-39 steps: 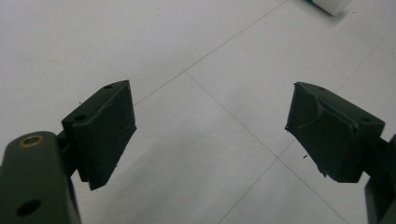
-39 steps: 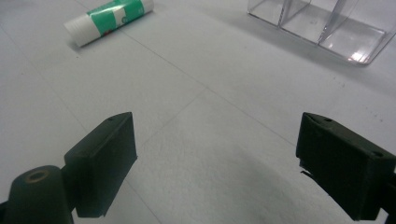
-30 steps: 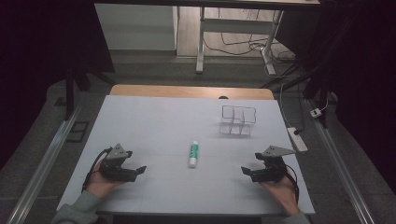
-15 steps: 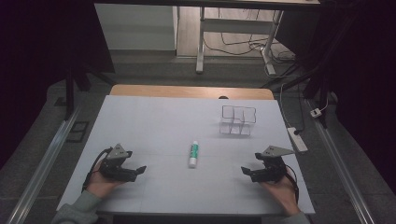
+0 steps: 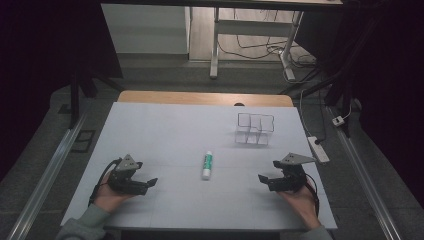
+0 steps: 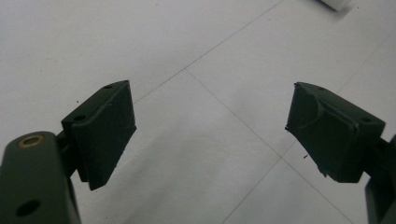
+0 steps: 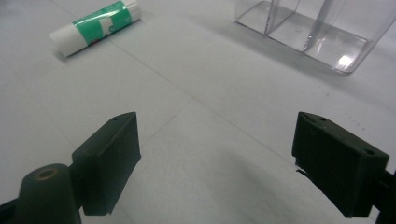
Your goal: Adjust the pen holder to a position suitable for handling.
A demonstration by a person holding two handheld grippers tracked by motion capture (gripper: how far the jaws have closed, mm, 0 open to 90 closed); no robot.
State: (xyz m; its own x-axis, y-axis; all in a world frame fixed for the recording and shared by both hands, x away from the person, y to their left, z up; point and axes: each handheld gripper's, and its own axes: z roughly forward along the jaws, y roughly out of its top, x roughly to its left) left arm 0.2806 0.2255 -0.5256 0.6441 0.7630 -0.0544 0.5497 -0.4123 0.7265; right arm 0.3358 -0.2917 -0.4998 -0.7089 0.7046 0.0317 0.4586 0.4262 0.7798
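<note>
Nothing had moved since the earlier frame: left gripper (image 5: 148, 183) and right gripper (image 5: 262, 179) rested wide open and empty on the table (image 5: 165, 130), glue stick (image 5: 207, 165) lying between them

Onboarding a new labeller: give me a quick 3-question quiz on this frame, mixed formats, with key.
1. True or false: the glue stick lies on its side on the table.
2. The clear plastic organizer is nearer to which gripper? A) left gripper B) right gripper
3. Fill in: both grippers' jaws stand ____, with nothing between them.

Key: 1 true. 2 B. 3 open.
</note>
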